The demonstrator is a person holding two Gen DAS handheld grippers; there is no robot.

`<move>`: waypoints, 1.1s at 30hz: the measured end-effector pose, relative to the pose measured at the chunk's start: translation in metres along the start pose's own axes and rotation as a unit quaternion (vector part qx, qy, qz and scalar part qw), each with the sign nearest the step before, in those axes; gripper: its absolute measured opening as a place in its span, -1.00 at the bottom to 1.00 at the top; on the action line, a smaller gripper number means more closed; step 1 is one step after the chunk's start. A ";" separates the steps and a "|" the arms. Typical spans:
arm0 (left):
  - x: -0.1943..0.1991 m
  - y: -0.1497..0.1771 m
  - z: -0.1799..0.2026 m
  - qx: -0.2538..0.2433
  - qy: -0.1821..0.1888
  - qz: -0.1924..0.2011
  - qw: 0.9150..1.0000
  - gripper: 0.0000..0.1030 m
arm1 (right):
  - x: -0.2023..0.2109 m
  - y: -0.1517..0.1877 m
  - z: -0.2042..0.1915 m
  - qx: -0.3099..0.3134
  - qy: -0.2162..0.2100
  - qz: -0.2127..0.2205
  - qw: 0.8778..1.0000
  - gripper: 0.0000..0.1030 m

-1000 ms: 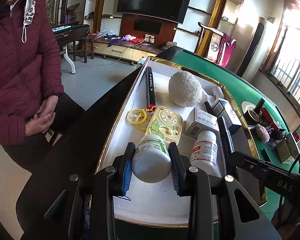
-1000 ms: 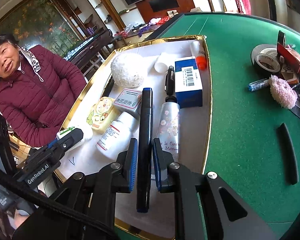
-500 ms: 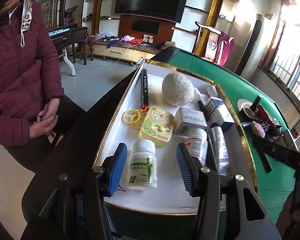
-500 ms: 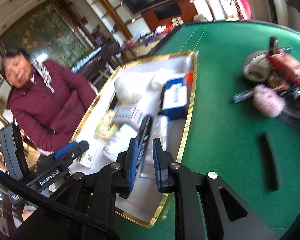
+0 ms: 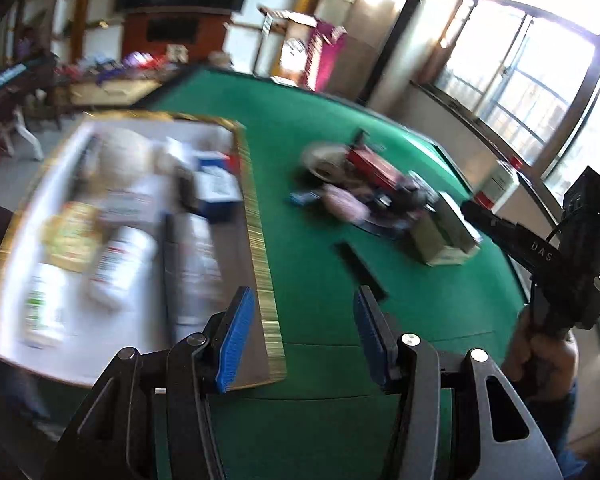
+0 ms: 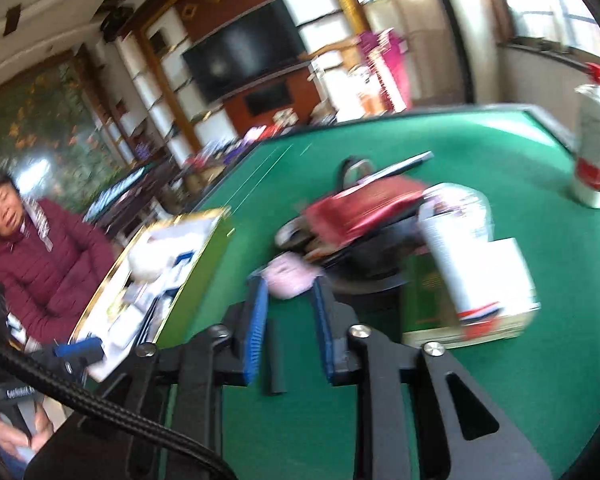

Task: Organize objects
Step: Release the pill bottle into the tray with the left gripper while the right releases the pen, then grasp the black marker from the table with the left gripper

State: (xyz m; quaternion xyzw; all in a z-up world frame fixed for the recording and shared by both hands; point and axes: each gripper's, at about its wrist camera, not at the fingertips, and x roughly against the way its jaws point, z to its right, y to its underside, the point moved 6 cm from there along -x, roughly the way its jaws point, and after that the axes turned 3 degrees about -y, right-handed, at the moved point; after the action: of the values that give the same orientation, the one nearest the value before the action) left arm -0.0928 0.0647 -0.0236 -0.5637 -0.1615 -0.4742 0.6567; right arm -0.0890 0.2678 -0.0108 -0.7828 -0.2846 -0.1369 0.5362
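The left tongs stand partly open with nothing between their blue pads, only green counter showing in the gap at lower centre of the left view. Just left of them, the gold-edged tray fills the left half of that frame, blurred; in it lie white bottles, a silver can, a blue box and a yellow packet, side by side. At centre of the frame, well apart from the tray, a loose heap sits on the counter: a red pack, a pink puff and an olive box. A black strip lies between heap and left tongs. The right tongs are opening, with nothing gripped; in the right view the black strip lies on the counter below the gap, and the pink puff shows just beyond the tips. Past it, right of centre, are the red pack and a white tube over the olive box. A white bottle stands upright at the far right edge. The tray sits at left of centre, and a person in a maroon jacket is at the left edge.
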 end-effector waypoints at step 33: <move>-0.115 0.003 0.065 -0.124 -0.128 -0.028 0.984 -0.84 | 0.001 -0.012 0.078 0.030 0.097 -0.044 0.994 -0.16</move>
State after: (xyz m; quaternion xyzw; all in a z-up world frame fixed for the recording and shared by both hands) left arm -0.1267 0.1737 -0.0909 -0.6919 -0.1998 -0.4326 0.5424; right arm -0.1026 0.3430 -0.0316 -0.7359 -0.2691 -0.2273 0.5783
